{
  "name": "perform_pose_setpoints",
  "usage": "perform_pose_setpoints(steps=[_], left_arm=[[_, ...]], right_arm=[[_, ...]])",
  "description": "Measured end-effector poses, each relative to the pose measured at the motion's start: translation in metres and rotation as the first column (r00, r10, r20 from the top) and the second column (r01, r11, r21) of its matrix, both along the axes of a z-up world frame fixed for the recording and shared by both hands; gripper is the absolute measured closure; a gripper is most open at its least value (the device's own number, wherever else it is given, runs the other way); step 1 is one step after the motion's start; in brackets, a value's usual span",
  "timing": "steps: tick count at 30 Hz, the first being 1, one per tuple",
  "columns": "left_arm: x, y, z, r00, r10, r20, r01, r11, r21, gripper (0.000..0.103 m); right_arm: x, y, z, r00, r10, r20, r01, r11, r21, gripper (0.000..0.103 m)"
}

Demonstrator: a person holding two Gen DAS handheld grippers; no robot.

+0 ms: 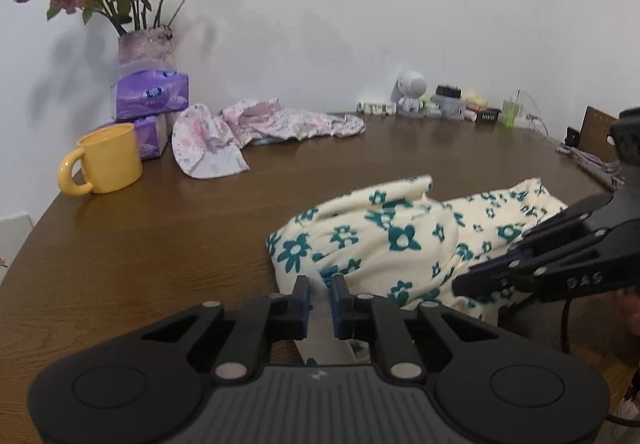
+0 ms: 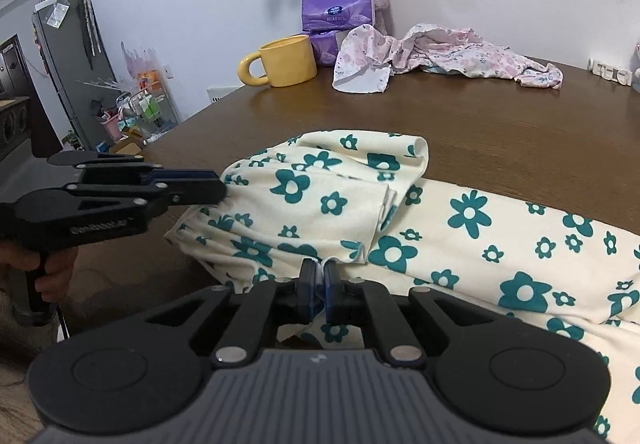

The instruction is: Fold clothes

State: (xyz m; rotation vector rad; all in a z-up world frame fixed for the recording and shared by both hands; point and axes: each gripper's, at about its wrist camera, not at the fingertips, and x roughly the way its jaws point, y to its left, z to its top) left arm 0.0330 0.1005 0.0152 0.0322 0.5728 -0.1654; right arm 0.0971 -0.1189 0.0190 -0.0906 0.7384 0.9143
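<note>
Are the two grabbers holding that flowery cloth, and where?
Yes. The right gripper pinches the cream garment with teal flowers at a gathered bit of its near edge. The left gripper is clamped on the garment's near edge at its left end.

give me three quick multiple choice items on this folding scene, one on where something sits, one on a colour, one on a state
1. Where is the yellow mug?
A. on the cream garment
B. beside the purple tissue packs
C. on the floor

2. What colour are the flowers on the cream garment?
A. teal
B. red
C. orange

3. What is the right tool doing?
A. hanging wide open above the table
B. holding the mug
C. pinching the garment's near edge

Answers: 1 B, it stands next to the packs at the table's far side. 2 A, teal prints. 3 C, its pads are shut on a fabric fold.
</note>
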Motion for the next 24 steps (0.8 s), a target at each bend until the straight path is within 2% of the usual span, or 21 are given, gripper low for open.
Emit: perform_pose_setpoints(steps=[2, 4, 5, 6, 10, 14, 17, 19, 20, 21, 24], left_arm=[[0.000, 0.001, 0.000, 1.000, 0.005, -0.002, -0.005, 1.000, -0.009, 0.092], [-0.001, 0.002, 0.001, 1.000, 0.013, -0.005, -0.013, 1.000, -0.021, 0.092], [-0.001, 0.003, 0.001, 1.000, 0.017, -0.005, -0.017, 0.999, -0.028, 0.092], [-0.001, 0.004, 0.001, 1.000, 0.020, -0.005, -0.020, 0.999, -0.033, 0.092], [-0.003, 0.005, 0.004, 0.999, 0.039, -0.003, -0.039, 0.998, -0.048, 0.089], [-0.018, 0.010, 0.011, 0.998, 0.064, 0.018, -0.063, 0.997, -0.043, 0.077], [-0.039, 0.017, 0.014, 0.998, 0.048, 0.031, -0.046, 0.998, -0.050, 0.064], [-0.052, 0.016, 0.012, 0.999, 0.018, 0.034, -0.017, 0.999, -0.031, 0.062], [-0.057, 0.014, 0.011, 0.999, 0.004, 0.034, -0.003, 1.000, -0.016, 0.062], [-0.058, 0.011, 0.009, 1.000, -0.003, 0.028, 0.003, 1.000, 0.003, 0.062], [-0.057, 0.002, 0.002, 1.000, -0.019, 0.010, 0.019, 0.998, 0.062, 0.062]], right_arm=[[-0.001, -0.005, 0.006, 1.000, -0.007, 0.007, 0.007, 1.000, 0.015, 0.093], [-0.005, -0.011, 0.015, 1.000, -0.008, 0.025, 0.008, 1.000, 0.028, 0.079], [-0.010, -0.013, 0.019, 0.999, 0.002, 0.047, -0.003, 1.000, 0.023, 0.060], [-0.015, -0.014, 0.023, 0.997, 0.016, 0.073, -0.017, 1.000, 0.014, 0.050], [-0.033, -0.005, 0.020, 0.989, 0.096, 0.112, -0.090, 0.994, -0.061, 0.050], [-0.044, 0.007, 0.007, 0.982, 0.115, 0.149, -0.095, 0.987, -0.133, 0.050], [-0.053, 0.013, 0.001, 0.974, 0.123, 0.190, -0.091, 0.982, -0.167, 0.050], [-0.059, 0.016, -0.001, 0.969, 0.124, 0.215, -0.085, 0.980, -0.182, 0.051], [-0.062, 0.017, -0.002, 0.967, 0.117, 0.226, -0.075, 0.980, -0.186, 0.053], [-0.063, 0.017, -0.002, 0.967, 0.103, 0.233, -0.060, 0.981, -0.183, 0.061], [-0.062, 0.016, -0.001, 0.972, 0.056, 0.229, -0.019, 0.987, -0.157, 0.075]])
